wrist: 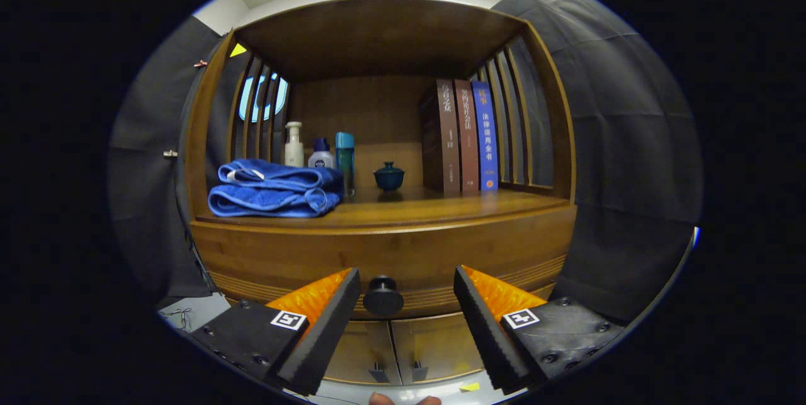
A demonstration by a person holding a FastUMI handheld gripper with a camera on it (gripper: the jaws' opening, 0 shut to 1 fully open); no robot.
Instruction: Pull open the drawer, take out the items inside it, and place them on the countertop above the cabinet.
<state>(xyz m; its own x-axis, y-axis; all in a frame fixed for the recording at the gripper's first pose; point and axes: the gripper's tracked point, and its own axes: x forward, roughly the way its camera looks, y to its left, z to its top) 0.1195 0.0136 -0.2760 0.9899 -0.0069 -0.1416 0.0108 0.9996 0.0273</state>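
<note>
Our gripper [407,295] jaws stand wide open around the closed drawer's knob [383,295], gripping nothing; next we close and pull.

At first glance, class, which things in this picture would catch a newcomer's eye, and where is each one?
The dark round drawer knob sits between the open gripper fingers, neither finger touching it. Beyond them, on the countertop, folded blue towels lie to one side. Three upright books stand opposite, with a small lidded teacup between.
</note>
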